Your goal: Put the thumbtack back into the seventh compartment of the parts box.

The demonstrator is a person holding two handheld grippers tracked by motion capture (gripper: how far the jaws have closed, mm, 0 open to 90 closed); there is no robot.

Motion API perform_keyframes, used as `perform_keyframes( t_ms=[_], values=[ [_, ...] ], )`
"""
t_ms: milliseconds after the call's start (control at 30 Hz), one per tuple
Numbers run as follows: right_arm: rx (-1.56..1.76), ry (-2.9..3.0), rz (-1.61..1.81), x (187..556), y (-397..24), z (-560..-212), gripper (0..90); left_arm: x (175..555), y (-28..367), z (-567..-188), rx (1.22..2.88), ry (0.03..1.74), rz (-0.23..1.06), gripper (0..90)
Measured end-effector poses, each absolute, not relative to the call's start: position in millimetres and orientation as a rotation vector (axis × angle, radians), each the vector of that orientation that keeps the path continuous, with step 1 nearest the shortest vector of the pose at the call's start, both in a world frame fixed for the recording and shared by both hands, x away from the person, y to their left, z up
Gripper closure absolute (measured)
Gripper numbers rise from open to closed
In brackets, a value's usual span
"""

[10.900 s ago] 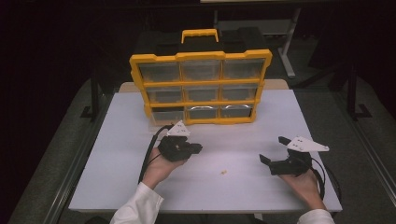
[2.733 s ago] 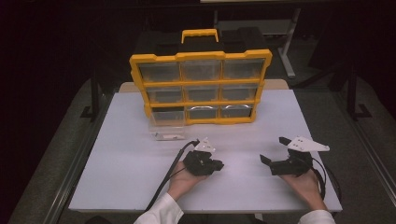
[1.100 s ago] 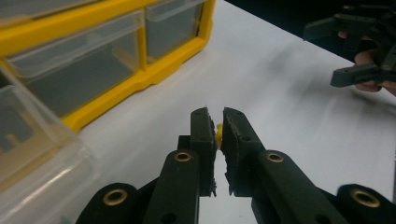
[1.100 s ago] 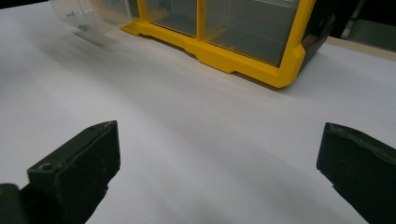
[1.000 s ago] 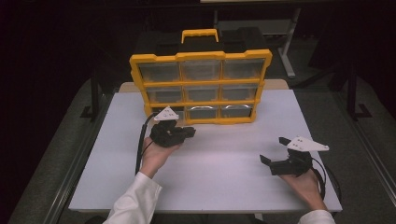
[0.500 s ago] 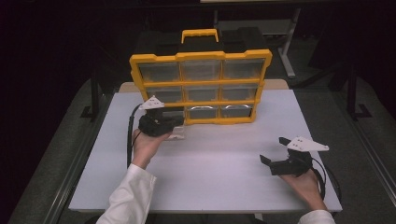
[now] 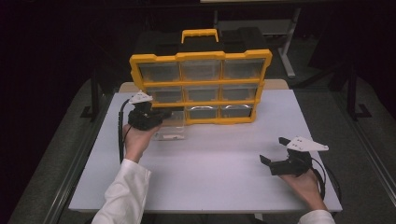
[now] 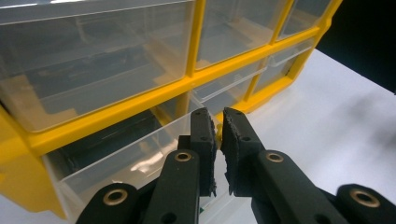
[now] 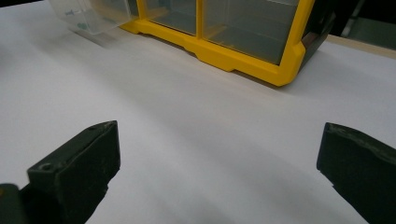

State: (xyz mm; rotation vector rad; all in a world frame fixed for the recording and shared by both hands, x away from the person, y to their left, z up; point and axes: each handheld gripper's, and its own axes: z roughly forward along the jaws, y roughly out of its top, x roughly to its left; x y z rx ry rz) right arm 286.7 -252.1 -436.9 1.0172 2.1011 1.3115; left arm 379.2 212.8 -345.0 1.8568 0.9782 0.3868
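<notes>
We work at a white table (image 7: 205, 163), where a yellow organizer (image 7: 201, 86) with nine clear drawers stands upright at the far side. Its bottom-left drawer (image 7: 170, 128) is pulled well out of its slot and juts toward us, its front end low over the tabletop. Our left gripper (image 7: 161, 120) is at the drawer's front left corner, jaws drawn nearly together, and in the left gripper view they appear to pinch the thin front rim, though we cannot quite see the contact. Our right gripper (image 7: 271, 164) rests on the table well apart from the organizer, jaws spread wide and holding nothing.

We judge the drawer to be light, stiff and slick, a thin clear plastic shell that could crack or skid if squeezed hard. The front lip is the best place to hold it, pushing straight along its slot so it does not twist and jam. Something small lies inside (image 9: 77, 18); we cannot tell what
</notes>
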Motion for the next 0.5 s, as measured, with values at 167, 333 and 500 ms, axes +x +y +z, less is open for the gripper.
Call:
perform_keyframes(
  t_ms=[167, 333, 500],
  values=[
    [1.017, 2.101, 1.312, 287, -252, -437, 0.0, 381, 217, -346, 1.836, 0.985, 0.37, 70.1],
    [1.02, 2.102, 1.312, 287, -252, -437, 0.0, 374, 219, -343, 1.795, 0.956, 0.374, 35.4],
    [1.02, 2.1, 1.314, 286, -252, -437, 0.0, 369, 224, -343, 1.748, 0.924, 0.339, 9.5]
  ],
)
